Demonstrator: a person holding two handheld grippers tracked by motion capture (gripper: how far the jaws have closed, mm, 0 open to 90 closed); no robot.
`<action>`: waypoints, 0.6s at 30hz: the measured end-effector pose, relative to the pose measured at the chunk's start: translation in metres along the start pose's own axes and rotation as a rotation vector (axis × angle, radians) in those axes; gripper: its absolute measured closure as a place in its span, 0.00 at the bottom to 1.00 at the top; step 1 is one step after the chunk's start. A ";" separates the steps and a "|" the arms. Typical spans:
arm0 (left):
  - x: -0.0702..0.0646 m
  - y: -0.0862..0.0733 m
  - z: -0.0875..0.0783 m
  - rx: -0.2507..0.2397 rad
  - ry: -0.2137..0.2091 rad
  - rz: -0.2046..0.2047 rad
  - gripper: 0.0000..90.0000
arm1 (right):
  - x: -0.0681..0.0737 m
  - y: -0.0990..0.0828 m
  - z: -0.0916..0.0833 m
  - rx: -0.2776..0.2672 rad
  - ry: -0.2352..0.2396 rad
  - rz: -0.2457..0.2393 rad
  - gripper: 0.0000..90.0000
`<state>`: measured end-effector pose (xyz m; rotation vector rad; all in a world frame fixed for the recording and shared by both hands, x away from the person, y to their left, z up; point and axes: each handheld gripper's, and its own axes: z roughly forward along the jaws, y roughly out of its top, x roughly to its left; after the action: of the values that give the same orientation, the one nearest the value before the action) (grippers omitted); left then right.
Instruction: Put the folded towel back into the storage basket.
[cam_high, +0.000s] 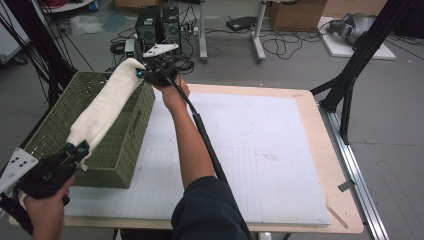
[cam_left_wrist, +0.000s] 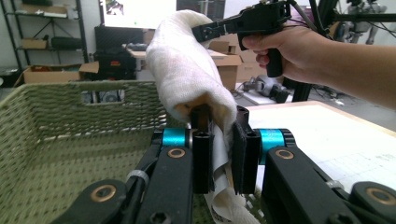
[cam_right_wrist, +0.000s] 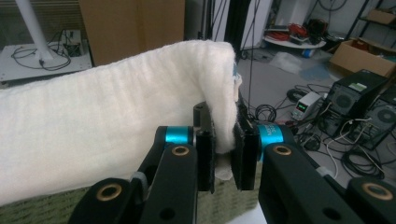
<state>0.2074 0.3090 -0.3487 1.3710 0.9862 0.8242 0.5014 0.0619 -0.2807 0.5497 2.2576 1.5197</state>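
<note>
Worktop: pale wooden board with a white gridded mat covering most of its surface. The mat's right and centre areas are bare.

Olive-green woven plastic basket, rectangular, with cut-out handles in its walls: stands on the left part of the worktop, its near corner towards the person's left hand. The left gripper view looks into its interior over the near wall.

White terry-cloth towel, rolled or folded lengthwise into a long soft bundle: held off the worktop, stretched diagonally above the basket from near-left to far-right, sagging only slightly between its two ends.

Left hand-held gripper: at the near-left, beside the basket's near corner. Its jaws are clamped on the near end of the towel; in the left gripper view, cloth is pinched between the two black pads and a tail hangs below them.

Right hand-held gripper: over the basket's far right corner, arm reaching across the mat. Its jaws are closed on the towel's far end, fabric draped over the pads.
</note>
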 end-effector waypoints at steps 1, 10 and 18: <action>0.001 -0.001 -0.001 0.003 0.006 0.000 0.89 | 0.001 0.001 0.003 0.001 -0.001 -0.001 0.91; 0.012 -0.002 -0.007 0.029 0.057 -0.018 0.89 | 0.015 0.003 0.036 0.042 0.007 -0.011 0.92; 0.023 0.003 -0.014 0.046 0.179 -0.077 0.38 | 0.020 0.008 0.057 0.040 0.004 0.060 0.58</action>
<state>0.2038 0.3354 -0.3465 1.3060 1.1958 0.8825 0.5137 0.1201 -0.2949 0.6313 2.2985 1.5075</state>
